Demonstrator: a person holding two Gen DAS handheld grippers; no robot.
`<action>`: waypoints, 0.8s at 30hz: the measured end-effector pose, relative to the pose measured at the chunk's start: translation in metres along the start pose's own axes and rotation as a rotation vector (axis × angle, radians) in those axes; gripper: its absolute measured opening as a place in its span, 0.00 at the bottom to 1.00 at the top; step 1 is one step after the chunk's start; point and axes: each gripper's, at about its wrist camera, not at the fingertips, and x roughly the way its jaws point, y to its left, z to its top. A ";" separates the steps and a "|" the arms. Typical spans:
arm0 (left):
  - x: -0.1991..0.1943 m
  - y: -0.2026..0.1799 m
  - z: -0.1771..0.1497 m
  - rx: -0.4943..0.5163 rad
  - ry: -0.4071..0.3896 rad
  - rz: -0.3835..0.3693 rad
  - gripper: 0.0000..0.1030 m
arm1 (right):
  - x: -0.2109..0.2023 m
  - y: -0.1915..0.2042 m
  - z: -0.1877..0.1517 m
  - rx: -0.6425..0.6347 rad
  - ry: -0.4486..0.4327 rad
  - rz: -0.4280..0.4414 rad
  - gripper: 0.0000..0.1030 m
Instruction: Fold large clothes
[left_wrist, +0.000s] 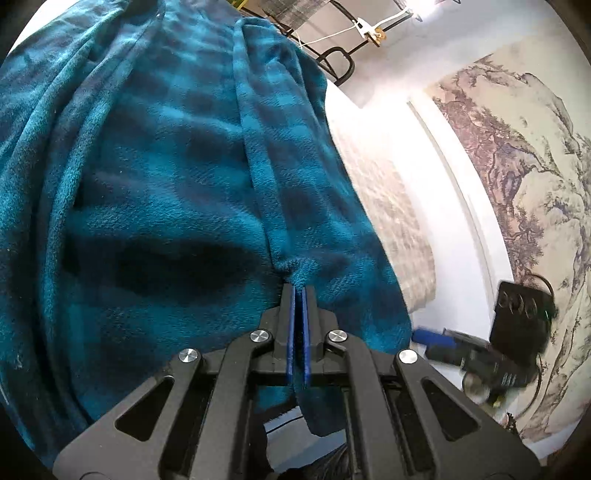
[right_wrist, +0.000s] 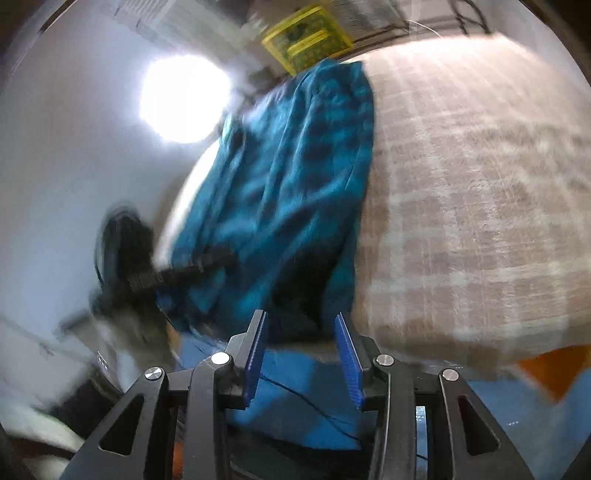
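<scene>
**Left gripper pinches teal garment, right gripper open beside it**

No readable writing anywhere. The yellow-and-green item (right_wrist: 306, 37) at the top of your right wrist view has markings but they're blurred, can't read them. The black device (left_wrist: 519, 314) by the wall shows tiny marks, too small to make out.

Largest first: the checked bedcover (right_wrist: 461, 184), beige and white, fills the right side of your right wrist view. The teal plaid fleece garment (left_wrist: 166, 184) lies on it, bunched in long folds, near the cover's left edge. In your left wrist view it fills most of the frame. A landscape mural (left_wrist: 517, 166) covers the wall to the right.

Your left gripper (left_wrist: 299, 291) is clamped tight on the garment's hem, right where a seam ends. Blue pads (left_wrist: 291, 332) are pressed nearly together, with a strip of fleece hanging down behind them.

Your right gripper (right_wrist: 301, 321) is released, jaws partway apart, nothing between the pads. Its tips sit just at the near end of the garment; contact can't be told, the frame is motion-blurred. Your left gripper (right_wrist: 207, 264) shows there as a dark blurred shape at the garment's left edge.
</scene>
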 end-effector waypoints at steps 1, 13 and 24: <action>0.002 0.003 0.001 -0.004 0.003 -0.002 0.01 | 0.004 0.006 -0.004 -0.046 0.021 -0.022 0.39; 0.004 -0.003 -0.001 0.026 0.014 0.004 0.01 | 0.043 0.046 -0.002 -0.336 0.007 -0.279 0.00; 0.014 -0.005 -0.006 0.067 0.029 0.040 0.01 | 0.002 0.048 -0.018 -0.293 -0.049 -0.207 0.38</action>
